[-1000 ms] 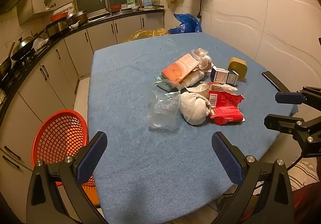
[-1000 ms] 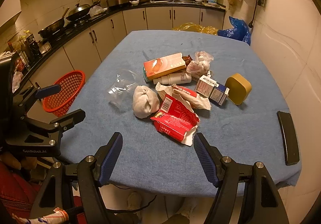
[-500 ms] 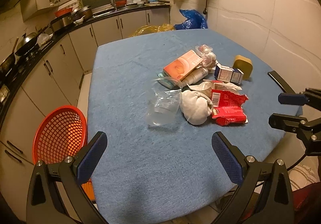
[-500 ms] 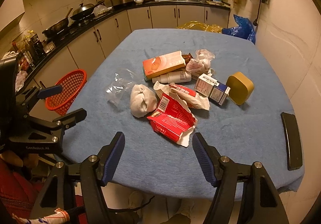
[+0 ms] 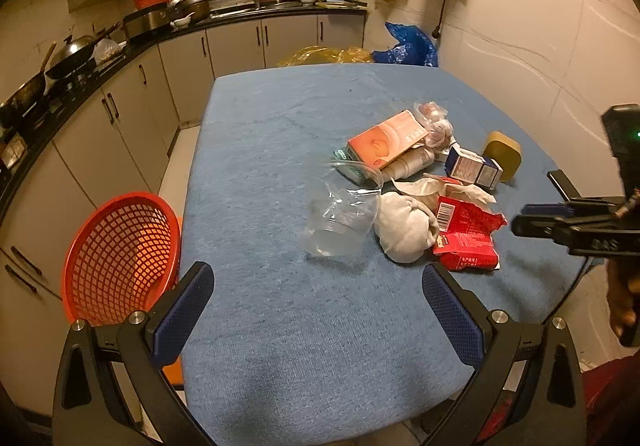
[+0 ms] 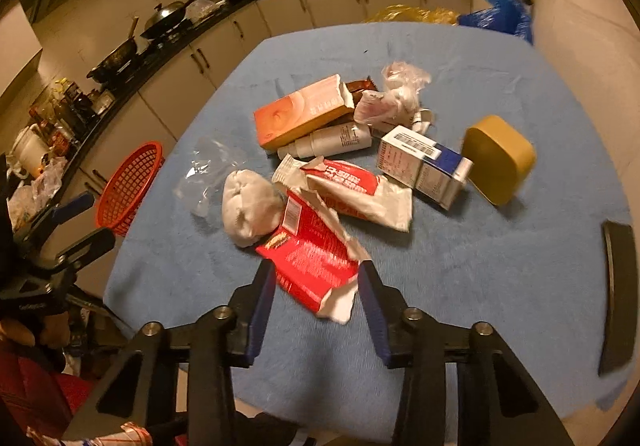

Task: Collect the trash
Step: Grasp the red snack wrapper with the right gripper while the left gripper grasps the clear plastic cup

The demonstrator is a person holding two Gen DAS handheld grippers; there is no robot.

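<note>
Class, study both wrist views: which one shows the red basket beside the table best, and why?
The left wrist view: the red basket is large and near, its mesh wall and inside plain, just past the left gripper. The right wrist view shows it small, far off at the table's edge.

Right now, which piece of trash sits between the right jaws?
The torn red wrapper, flattened at the pile's near edge. The right gripper brackets it; the white wad and boxes lie farther off.

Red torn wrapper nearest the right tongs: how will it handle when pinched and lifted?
The red wrapper looks thin and crinkled, so probably floppy and very light. Its torn white edge may rip further. It touches the white wad, which might shift.
</note>
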